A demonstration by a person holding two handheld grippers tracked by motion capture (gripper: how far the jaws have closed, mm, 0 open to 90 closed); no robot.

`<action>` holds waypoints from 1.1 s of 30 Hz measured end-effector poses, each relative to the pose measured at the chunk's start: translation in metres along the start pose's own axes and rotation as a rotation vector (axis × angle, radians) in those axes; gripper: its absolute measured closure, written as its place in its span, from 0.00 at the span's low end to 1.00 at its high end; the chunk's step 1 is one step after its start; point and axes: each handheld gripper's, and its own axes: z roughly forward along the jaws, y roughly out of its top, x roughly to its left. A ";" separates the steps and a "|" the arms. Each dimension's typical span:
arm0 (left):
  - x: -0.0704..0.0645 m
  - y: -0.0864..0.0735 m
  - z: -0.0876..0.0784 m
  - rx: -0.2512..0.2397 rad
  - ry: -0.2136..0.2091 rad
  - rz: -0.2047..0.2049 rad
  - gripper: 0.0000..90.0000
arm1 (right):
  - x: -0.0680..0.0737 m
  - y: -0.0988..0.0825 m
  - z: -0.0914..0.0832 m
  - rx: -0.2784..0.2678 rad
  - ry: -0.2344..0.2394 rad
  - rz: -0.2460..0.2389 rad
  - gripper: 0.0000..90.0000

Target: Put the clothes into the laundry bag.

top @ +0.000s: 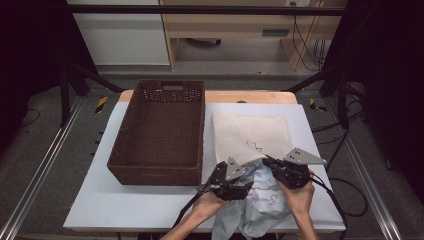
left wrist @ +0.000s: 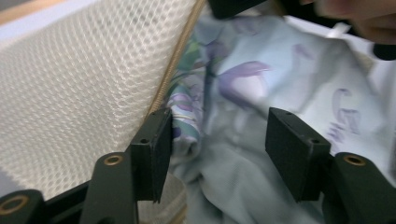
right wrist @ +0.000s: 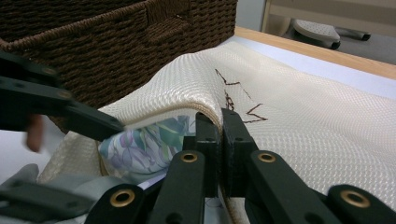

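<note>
Under the cream mesh bag [top: 252,136], crumpled pale-blue floral garment [top: 260,200], left claw [left wrist: 217,149] released, right claw [right wrist: 220,135] clenched on bag's edge.

A dark brown rectangular woven wicker basket [top: 159,131] with a cut-out handle slot in its far end wall stands on the left part of a white sheet [top: 125,200] that covers a light wooden desk [top: 250,96]. Beyond the desk, black cables [top: 306,42] hang against pale wooden furniture [top: 240,22] on the grey floor [top: 40,160].
</note>
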 end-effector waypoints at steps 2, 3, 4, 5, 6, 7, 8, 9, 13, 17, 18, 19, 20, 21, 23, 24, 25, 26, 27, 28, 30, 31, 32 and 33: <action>-0.003 0.000 -0.008 -0.016 -0.017 -0.003 0.42 | 0.000 0.000 0.001 0.006 -0.001 0.001 0.97; -0.004 0.000 -0.010 -0.016 -0.040 -0.017 0.42 | 0.001 0.000 0.001 0.007 0.000 0.003 0.97; -0.006 -0.001 -0.012 -0.016 -0.062 -0.021 0.41 | 0.001 -0.001 0.002 0.008 0.000 0.001 0.97; -0.009 -0.003 -0.011 -0.012 -0.072 -0.017 0.40 | 0.001 -0.001 0.002 0.008 0.001 0.000 0.97; -0.012 -0.006 -0.010 -0.002 -0.075 -0.010 0.40 | 0.001 -0.001 0.002 0.008 0.002 -0.001 0.97; -0.016 -0.008 -0.007 0.010 -0.071 0.002 0.40 | 0.001 -0.001 0.001 0.007 0.002 -0.001 0.97; -0.019 -0.011 -0.003 0.024 -0.065 0.011 0.39 | 0.001 -0.001 0.001 0.007 0.003 0.000 0.97; -0.021 -0.013 0.002 0.039 -0.057 0.015 0.39 | 0.001 -0.001 0.001 0.007 0.003 0.001 0.97; -0.023 -0.019 0.022 0.079 -0.072 -0.025 0.46 | 0.001 -0.001 0.001 0.005 0.006 -0.001 0.97; -0.018 -0.021 0.032 0.105 -0.062 -0.056 0.71 | 0.001 0.000 0.001 0.006 0.009 0.000 0.97; -0.017 -0.022 0.033 0.108 -0.057 -0.060 0.76 | 0.001 0.000 0.001 0.005 0.010 0.000 0.97; -0.017 -0.021 0.033 0.105 -0.051 -0.071 0.80 | 0.001 0.000 0.001 0.006 0.011 0.001 0.97; -0.016 -0.020 0.032 0.110 -0.045 -0.067 0.84 | 0.001 0.000 0.001 0.006 0.011 0.001 0.97; -0.017 -0.019 0.031 0.096 -0.034 -0.069 0.86 | 0.002 0.000 0.001 0.006 0.014 0.001 0.97; -0.018 -0.014 0.028 0.084 -0.011 -0.054 0.88 | 0.002 0.000 0.001 0.005 0.016 0.000 0.97; -0.017 -0.011 0.027 0.074 0.001 -0.050 0.89 | 0.002 0.000 0.000 0.002 0.018 0.001 0.97; -0.016 -0.008 0.027 0.069 0.009 -0.051 0.89 | 0.002 0.000 0.000 -0.001 0.019 0.003 0.97; -0.014 -0.004 0.027 0.062 0.017 -0.055 0.89 | 0.002 0.001 0.000 -0.005 0.019 0.002 0.97; -0.011 0.000 0.028 0.056 0.024 -0.062 0.89 | 0.002 0.001 -0.001 -0.008 0.020 0.002 0.97; -0.009 0.004 0.030 0.051 0.034 -0.068 0.89 | 0.001 0.001 -0.002 -0.012 0.021 0.000 0.97; -0.005 0.009 0.034 0.050 0.050 -0.072 0.89 | 0.002 0.002 -0.003 -0.017 0.022 0.003 0.97; -0.002 0.011 0.038 0.050 0.064 -0.078 0.89 | 0.002 0.002 -0.003 -0.020 0.022 0.004 0.97; 0.000 0.012 0.042 0.053 0.073 -0.077 0.89 | 0.001 0.002 -0.003 -0.023 0.024 0.002 0.97; 0.003 0.012 0.047 0.055 0.086 -0.083 0.89 | 0.001 0.002 -0.003 -0.023 0.025 0.002 0.97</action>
